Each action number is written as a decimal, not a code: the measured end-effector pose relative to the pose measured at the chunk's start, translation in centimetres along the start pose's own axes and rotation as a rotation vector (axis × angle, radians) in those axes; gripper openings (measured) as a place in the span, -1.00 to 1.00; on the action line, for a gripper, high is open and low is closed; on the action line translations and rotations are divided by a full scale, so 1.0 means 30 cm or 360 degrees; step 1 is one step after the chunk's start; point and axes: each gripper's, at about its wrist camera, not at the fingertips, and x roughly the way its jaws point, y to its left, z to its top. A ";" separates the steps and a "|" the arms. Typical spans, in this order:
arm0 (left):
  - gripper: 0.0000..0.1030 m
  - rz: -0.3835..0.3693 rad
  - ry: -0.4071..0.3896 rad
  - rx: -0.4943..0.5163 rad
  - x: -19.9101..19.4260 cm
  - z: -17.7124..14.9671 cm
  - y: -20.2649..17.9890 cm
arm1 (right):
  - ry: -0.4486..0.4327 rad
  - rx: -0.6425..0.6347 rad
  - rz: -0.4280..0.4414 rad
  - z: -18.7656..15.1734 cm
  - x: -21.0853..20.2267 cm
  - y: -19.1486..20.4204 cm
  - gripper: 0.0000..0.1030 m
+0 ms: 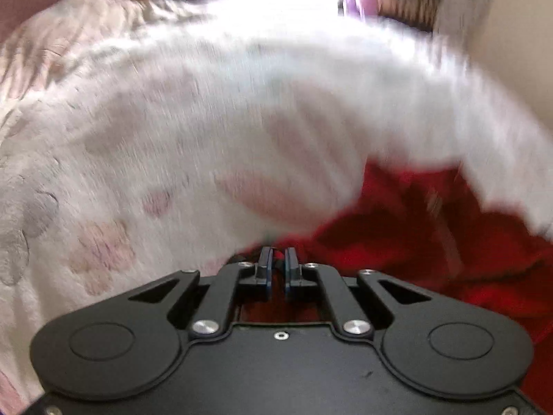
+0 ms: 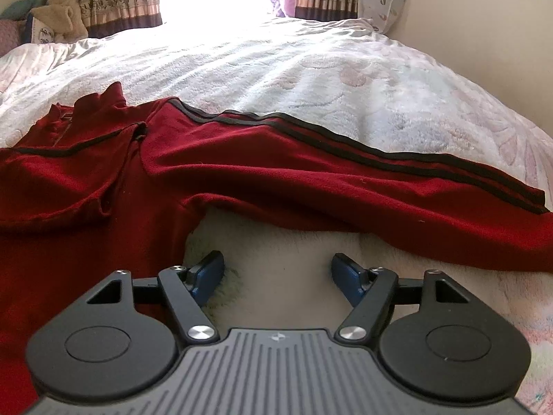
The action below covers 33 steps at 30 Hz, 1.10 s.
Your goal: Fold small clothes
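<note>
Red jacket point(image 2: 242, 159) beside splayed right hand-held gripper point(image 2: 276, 276)

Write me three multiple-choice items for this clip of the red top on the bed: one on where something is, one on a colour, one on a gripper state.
1. Where does the red top lie?
A. on the fleecy blanket
B. on a wooden chair
C. in a basket

2. What colour are the stripes along its sleeve?
A. white
B. black
C. yellow

3. How does the right gripper stand?
A. shut on the sleeve
B. shut on a pillow
C. open, holding nothing

Answers:
1 A, the top is spread over the pale floral blanket.
2 B, two dark stripes run down the red sleeve.
3 C, its blue fingers are wide apart with only blanket between them; the left gripper, by contrast, is closed on red cloth.
</note>
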 end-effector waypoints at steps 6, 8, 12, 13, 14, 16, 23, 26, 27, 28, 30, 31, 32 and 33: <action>-0.91 0.0053 -0.0042 -0.0162 0.028 0.005 0.076 | -0.0008 -0.0007 -0.0014 -0.004 0.000 0.007 0.63; -0.77 0.0059 0.0051 -0.0220 0.083 -0.017 0.108 | -0.0007 -0.0014 -0.0018 -0.003 0.002 0.009 0.64; -0.33 0.0139 0.0015 -0.0310 0.059 -0.060 0.119 | -0.0003 -0.0021 -0.0026 -0.003 0.005 0.015 0.64; -0.32 0.0147 -0.0020 -0.0298 0.026 -0.069 0.108 | -0.0003 -0.0021 -0.0027 -0.003 0.005 0.016 0.64; -0.32 0.0162 -0.0041 -0.0267 0.004 -0.076 0.093 | -0.0003 -0.0022 -0.0028 -0.003 0.004 0.016 0.64; -0.30 0.0201 -0.0103 -0.0153 -0.068 -0.100 0.042 | -0.0007 -0.0024 -0.0030 -0.003 0.002 0.015 0.64; -0.13 -0.0074 -0.0063 0.0290 -0.147 -0.261 -0.200 | -0.0017 -0.0040 -0.0046 -0.007 0.000 0.020 0.64; -0.10 0.0070 0.0159 0.0497 -0.006 -0.365 -0.293 | -0.0021 -0.0043 -0.0050 -0.008 0.002 0.022 0.65; -0.10 0.0098 0.0132 0.0507 0.002 -0.387 -0.303 | -0.0020 -0.0039 -0.0047 -0.008 0.004 0.020 0.65; -0.10 0.0124 0.0100 0.0493 -0.003 -0.398 -0.309 | -0.0018 -0.0035 -0.0045 -0.008 0.003 0.020 0.66; -0.11 0.0154 0.0074 0.0452 -0.045 -0.381 -0.321 | -0.0017 -0.0022 -0.0036 -0.006 0.003 0.015 0.66; -0.10 0.0155 0.0053 0.0431 -0.074 -0.371 -0.329 | -0.0024 -0.0011 -0.0032 -0.004 -0.001 0.010 0.63; -0.09 0.0136 0.0031 0.0414 -0.103 -0.362 -0.329 | -0.0038 0.0009 -0.0027 0.000 -0.008 0.001 0.54; -0.09 0.0110 0.0008 0.0397 -0.138 -0.357 -0.334 | -0.0062 0.0036 -0.0029 0.007 -0.019 -0.012 0.47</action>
